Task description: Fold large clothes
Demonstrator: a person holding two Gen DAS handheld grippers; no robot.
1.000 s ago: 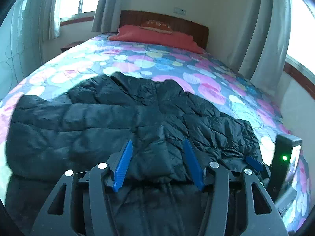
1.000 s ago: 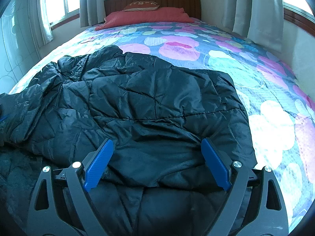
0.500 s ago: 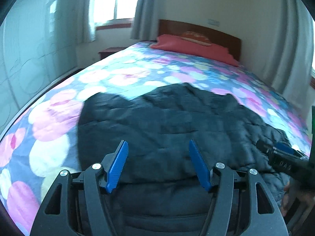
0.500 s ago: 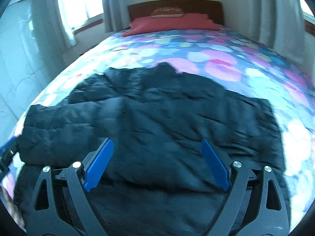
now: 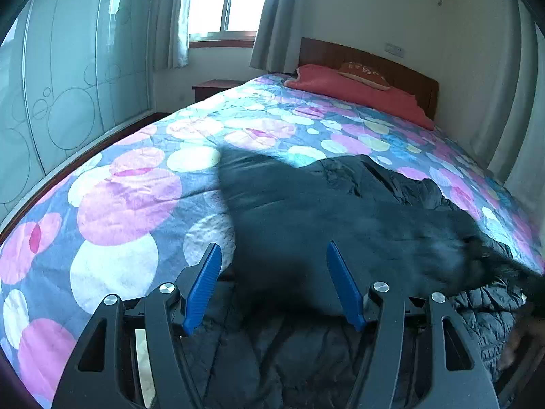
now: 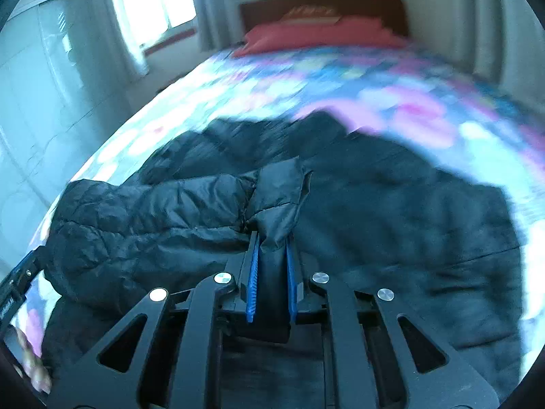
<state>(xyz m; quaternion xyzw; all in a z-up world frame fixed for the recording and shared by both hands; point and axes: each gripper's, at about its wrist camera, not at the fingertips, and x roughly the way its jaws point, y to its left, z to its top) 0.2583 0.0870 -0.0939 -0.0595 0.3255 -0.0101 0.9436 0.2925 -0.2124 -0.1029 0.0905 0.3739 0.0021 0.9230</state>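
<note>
Grip's on now: the right gripper (image 6: 271, 266), wide open half a second ago, has clamped a sleeve (image 6: 277, 201) of the black jacket (image 5: 340, 225) lying on the bed (image 5: 129, 187). Left gripper (image 5: 274, 283) stays open, holding nothing, so the fold's probably starting.

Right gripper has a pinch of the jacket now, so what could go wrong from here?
The right gripper holds only a narrow fold of the black puffer jacket; the slick fabric could slip out mid-fold. The left gripper is open and holds nothing, so the jacket may drag across the bedspread and bunch rather than fold flat.
</note>
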